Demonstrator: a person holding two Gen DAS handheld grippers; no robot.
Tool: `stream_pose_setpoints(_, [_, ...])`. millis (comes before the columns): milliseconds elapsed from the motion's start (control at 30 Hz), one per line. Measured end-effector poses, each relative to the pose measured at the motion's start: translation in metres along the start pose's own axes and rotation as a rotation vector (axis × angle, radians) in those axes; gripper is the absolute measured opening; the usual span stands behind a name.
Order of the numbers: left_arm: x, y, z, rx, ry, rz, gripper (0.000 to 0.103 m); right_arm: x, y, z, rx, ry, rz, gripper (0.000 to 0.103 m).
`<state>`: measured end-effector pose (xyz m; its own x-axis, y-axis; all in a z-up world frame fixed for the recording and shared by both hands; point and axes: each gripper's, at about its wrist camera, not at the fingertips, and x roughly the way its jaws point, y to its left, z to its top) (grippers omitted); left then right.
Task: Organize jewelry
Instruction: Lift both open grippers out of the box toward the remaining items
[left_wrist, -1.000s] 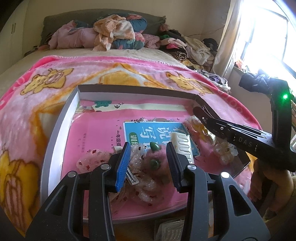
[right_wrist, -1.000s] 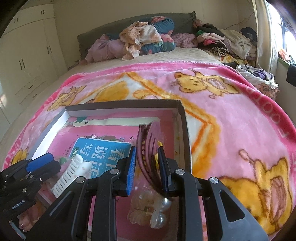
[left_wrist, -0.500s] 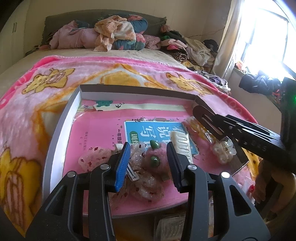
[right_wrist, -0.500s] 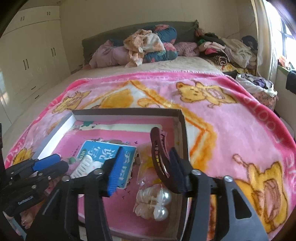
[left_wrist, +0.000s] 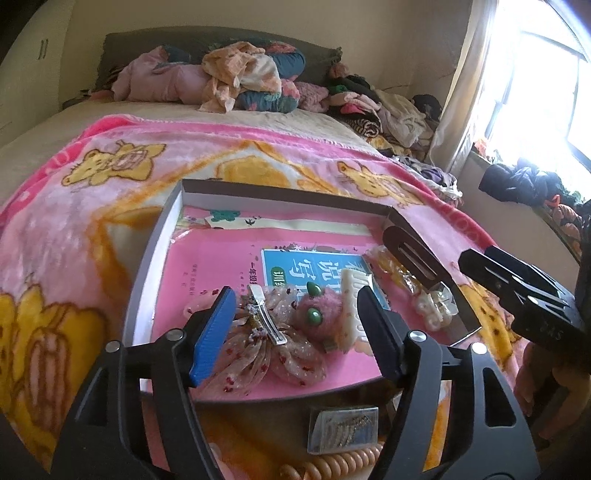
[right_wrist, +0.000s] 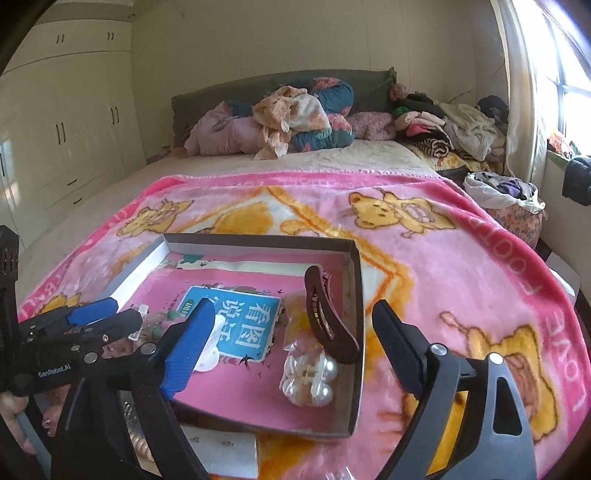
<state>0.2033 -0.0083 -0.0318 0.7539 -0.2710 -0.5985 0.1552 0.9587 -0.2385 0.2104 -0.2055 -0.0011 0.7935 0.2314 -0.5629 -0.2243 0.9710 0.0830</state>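
Left gripper (left_wrist: 295, 317): jaws opening, nothing gripped; it hovers over the sheer dotted fabric bow with silver clip (left_wrist: 266, 332) and the fuzzy pink hair clip with green beads (left_wrist: 317, 310).
Right gripper (right_wrist: 291, 343): jaws opening wide, pads clear of everything.
Brown plastic claw clip (right_wrist: 328, 321): lying in the shallow cardboard box (right_wrist: 354, 295), against its right wall.
Pearl hair clip in clear bag (right_wrist: 310, 376): just beside the claw clip, nearer the camera.
Box: sitting on the pink bear-print blanket (right_wrist: 461, 258).

"GenRobot.AI" on left gripper (right_wrist: 110, 325), "看图说话" on book (right_wrist: 243, 325)
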Motion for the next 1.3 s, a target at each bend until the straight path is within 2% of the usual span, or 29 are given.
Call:
stream_pose_setpoints(133, [-0.012,0.003,0.001,-0.012,-0.022,-0.004,0.074,-0.01,0.001,-0.002,-0.001,-0.01,0.003,0.085])
stream_pose_setpoints(433, [-0.034,0.004,-0.001,-0.017,-0.058,0.007,0.089,-0.034,0.003,-0.009,-0.002,-0.033,0.003,0.087])
stream_pose_setpoints(1000, [-0.066,-0.008,-0.014,0.012,-0.107,-0.013,0.091,-0.078,0.011,-0.026,-0.029,-0.075,-0.004,0.093])
stream_pose_setpoints(1300, [-0.074,-0.014,-0.025,0.038,-0.099,-0.013,0.091,-0.093,0.012,-0.04,-0.033,-0.072,-0.004,0.093])
